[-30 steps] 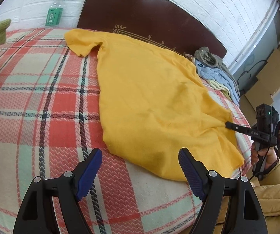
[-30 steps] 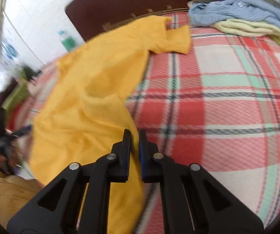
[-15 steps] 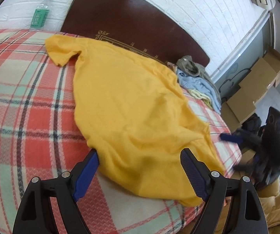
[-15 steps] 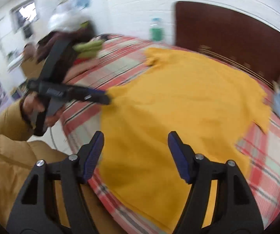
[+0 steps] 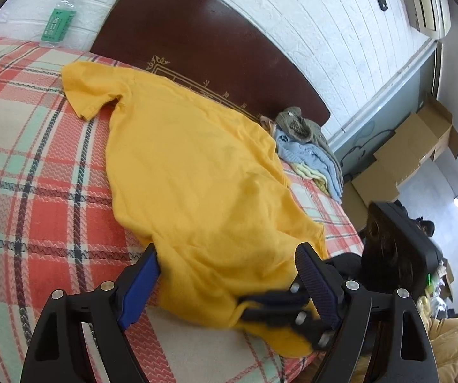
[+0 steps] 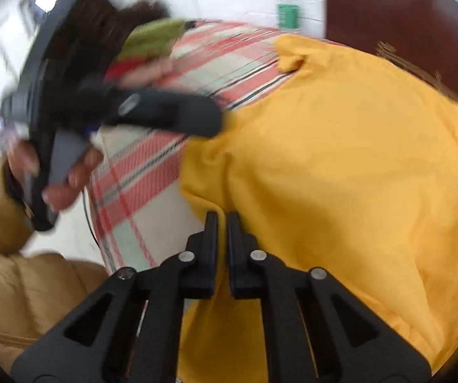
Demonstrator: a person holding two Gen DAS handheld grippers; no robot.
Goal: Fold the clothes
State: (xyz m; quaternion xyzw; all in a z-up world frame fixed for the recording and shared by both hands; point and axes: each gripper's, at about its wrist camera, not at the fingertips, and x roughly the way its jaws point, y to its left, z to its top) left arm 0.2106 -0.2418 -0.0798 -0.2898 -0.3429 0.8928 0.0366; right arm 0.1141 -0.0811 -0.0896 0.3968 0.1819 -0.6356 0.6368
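Observation:
A yellow T-shirt (image 5: 197, 172) lies spread on the plaid bed cover (image 5: 31, 166), its sleeve toward the headboard. My left gripper (image 5: 229, 274) is open, its blue pads straddling the shirt's near hem. The right gripper (image 5: 280, 316) shows blurred in the left wrist view, at the hem's near corner. In the right wrist view the right gripper (image 6: 222, 223) is shut on the yellow shirt (image 6: 356, 166) at its hem. The left gripper (image 6: 216, 124) shows there too, blurred, at the shirt's far edge.
A pile of folded clothes (image 5: 308, 146) lies by the dark headboard (image 5: 203, 44). A water bottle (image 5: 59, 16) stands at the back left. Cardboard boxes (image 5: 414, 150) stand right of the bed. A green plush (image 6: 155, 38) lies on the bed.
The right gripper swung to the shirt's near hem and shut on it. The left gripper moved forward until its open pads straddle the hem.

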